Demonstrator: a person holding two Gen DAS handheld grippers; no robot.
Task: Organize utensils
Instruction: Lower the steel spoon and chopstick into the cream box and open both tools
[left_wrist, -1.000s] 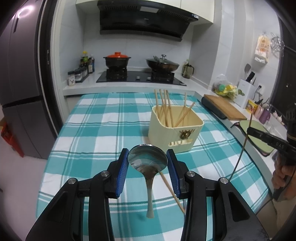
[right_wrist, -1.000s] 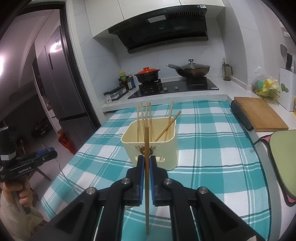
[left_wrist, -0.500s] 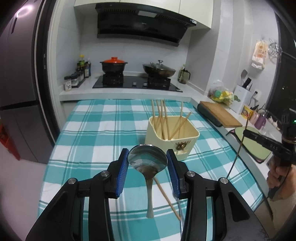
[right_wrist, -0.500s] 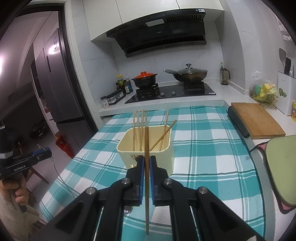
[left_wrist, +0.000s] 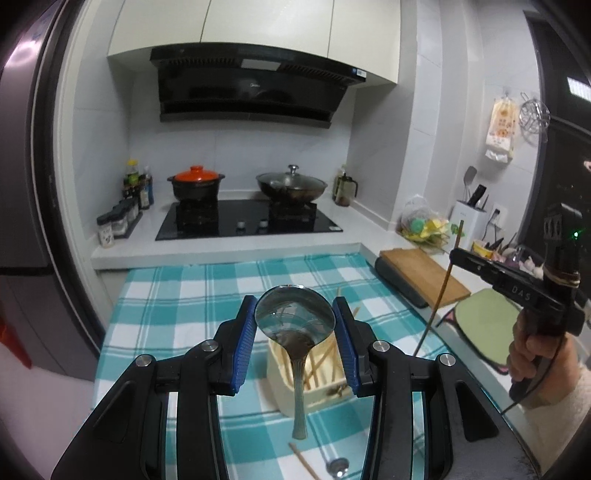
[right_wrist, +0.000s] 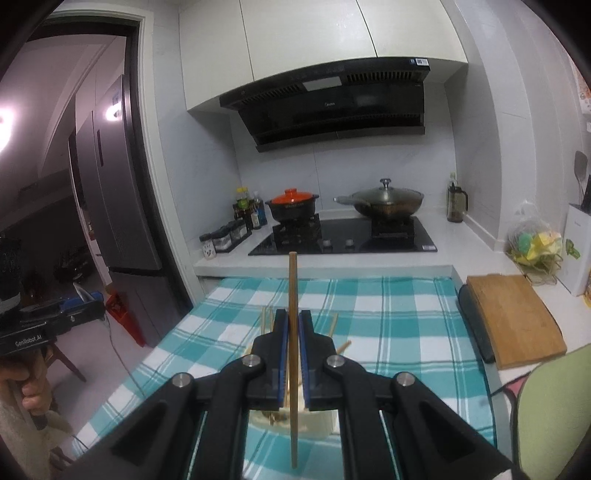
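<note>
My left gripper (left_wrist: 294, 315) is shut on a metal spoon (left_wrist: 294, 321), gripped by the bowl with the handle hanging down, above the cream utensil holder (left_wrist: 284, 395). The holder stands on the teal checked tablecloth (left_wrist: 177, 295) and holds several wooden chopsticks (left_wrist: 321, 363). My right gripper (right_wrist: 292, 328) is shut on a single wooden chopstick (right_wrist: 293, 288), held upright over the same holder (right_wrist: 317, 424). In the left wrist view the right gripper (left_wrist: 458, 256) holds that chopstick (left_wrist: 441, 291) at the right. A loose chopstick (left_wrist: 304, 463) and another spoon (left_wrist: 338, 463) lie on the cloth near the front.
A stove (left_wrist: 243, 221) with an orange-lidded pot (left_wrist: 195, 184) and a wok (left_wrist: 291, 186) sits behind the table. A wooden cutting board (right_wrist: 513, 317) and green mat (right_wrist: 550, 410) lie on the right counter. A fridge (right_wrist: 118, 206) stands at the left.
Both grippers have risen and moved forward over the holder, which now sits lower and closer in both views. Spoon and chopstick stay gripped.
</note>
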